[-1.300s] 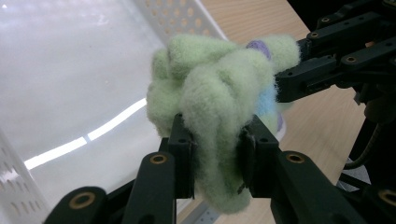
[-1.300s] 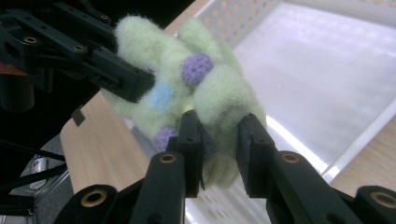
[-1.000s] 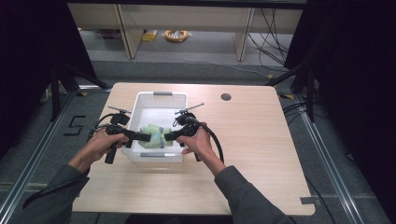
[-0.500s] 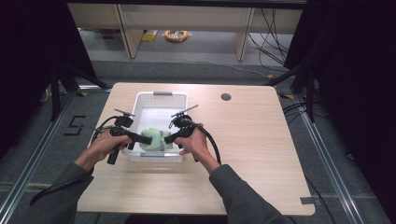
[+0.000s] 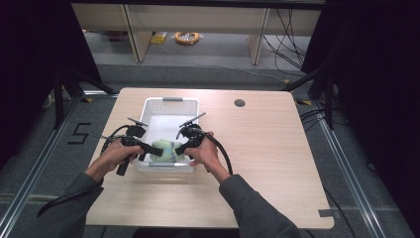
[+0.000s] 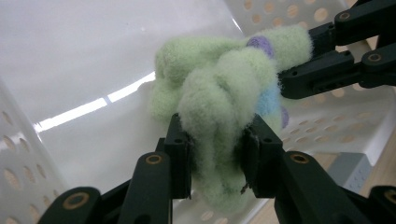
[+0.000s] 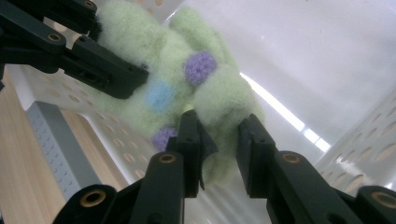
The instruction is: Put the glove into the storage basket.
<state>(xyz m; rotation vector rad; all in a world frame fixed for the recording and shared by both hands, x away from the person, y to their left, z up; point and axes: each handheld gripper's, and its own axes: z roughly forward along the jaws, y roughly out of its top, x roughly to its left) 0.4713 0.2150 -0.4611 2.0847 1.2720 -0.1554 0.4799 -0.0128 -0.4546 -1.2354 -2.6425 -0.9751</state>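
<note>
Overall light: even and fairly bright on the table (image 5: 277, 163), as if from above; the room's sides fall to near black.
Shadows: soft and short under the forearms in the high view.
Glare: a white streak of reflected light runs across the basket (image 6: 70, 56) floor in both gripper views.
Focus: the fuzzy green toy (image 6: 219, 88) is fairly sharp; the black jaws nearest each lens are soft.
Distortion: basket walls bow outward at the frame edges of the gripper views.
High view: slightly grainy, low in detail.
</note>
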